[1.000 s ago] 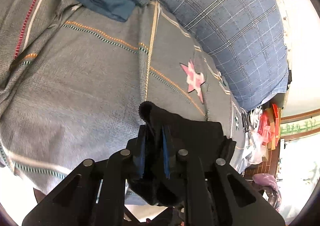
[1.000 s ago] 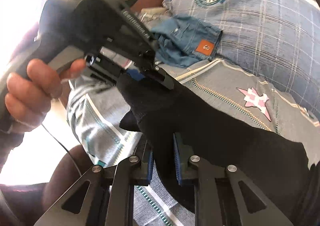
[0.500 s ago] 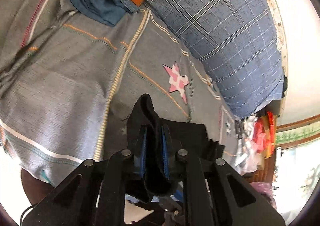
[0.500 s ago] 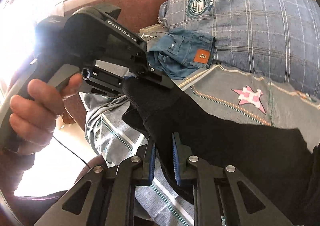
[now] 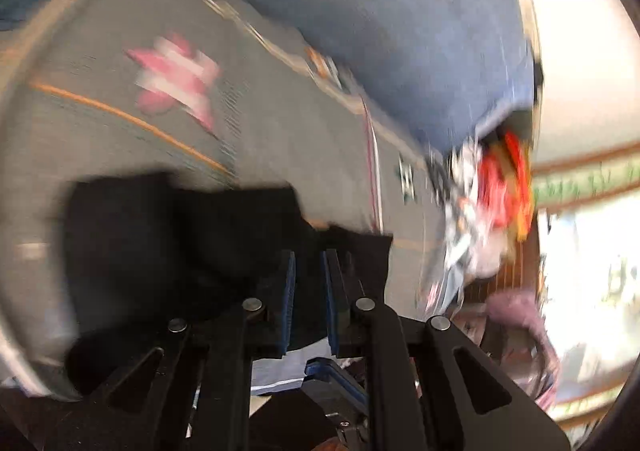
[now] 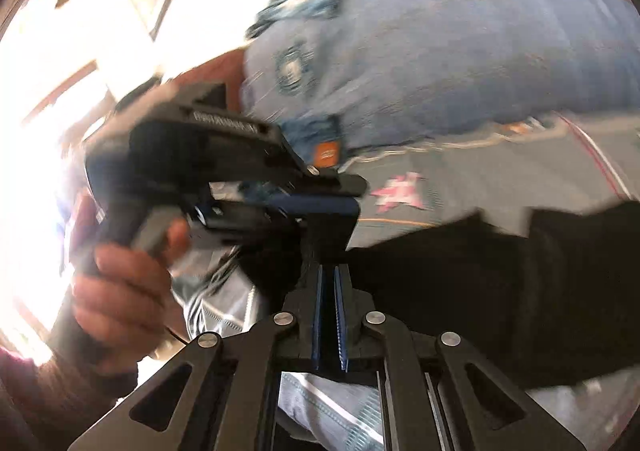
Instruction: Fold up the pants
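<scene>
I have the black pants pinched in both tongs, my left gripper clamped on one edge and my right gripper squeezed tight on the edge beside it, the cloth trailing over the grey bedspread near the pink star. Both views are smeared, so the fold line is hard to read. I judge the job now is carrying both corners together, level and taut, so the fold lands square without bunching.

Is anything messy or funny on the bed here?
Yes: crumpled blue denim jeans with an orange patch lie bunched at the grey cover's edge, unfolded. The black pants hang pinched between both grippers. Both views are blurred.
</scene>
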{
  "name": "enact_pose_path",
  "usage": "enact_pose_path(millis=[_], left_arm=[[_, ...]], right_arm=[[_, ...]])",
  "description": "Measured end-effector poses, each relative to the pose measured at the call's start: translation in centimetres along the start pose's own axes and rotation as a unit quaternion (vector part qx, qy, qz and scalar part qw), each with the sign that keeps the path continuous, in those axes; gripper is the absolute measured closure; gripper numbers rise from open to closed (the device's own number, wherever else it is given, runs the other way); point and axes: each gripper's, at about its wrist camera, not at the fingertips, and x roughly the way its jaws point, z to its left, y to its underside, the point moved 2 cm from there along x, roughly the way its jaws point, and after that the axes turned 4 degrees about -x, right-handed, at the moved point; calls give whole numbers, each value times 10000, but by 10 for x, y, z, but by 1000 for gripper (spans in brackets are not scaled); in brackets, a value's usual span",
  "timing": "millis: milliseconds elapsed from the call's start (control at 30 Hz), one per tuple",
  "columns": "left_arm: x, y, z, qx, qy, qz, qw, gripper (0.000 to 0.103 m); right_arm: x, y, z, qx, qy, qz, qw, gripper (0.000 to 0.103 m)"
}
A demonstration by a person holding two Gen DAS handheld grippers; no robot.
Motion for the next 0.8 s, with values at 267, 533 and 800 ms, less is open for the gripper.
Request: enact_pose_path(millis=[267,533,800], left_arm=[[-7,1,-9,187,-95,-122,9997,92],[-126,-11,85,-80,-663,-1199,9905,68],[-144,-12,170,-411,-724,-857,9928,56]], right_arm=[[-20,29,-48,353,491,320,9977,93],[26,28,0,-426,98,806,9958,62],[82,43,103,-2362,29,1195,9643,44]])
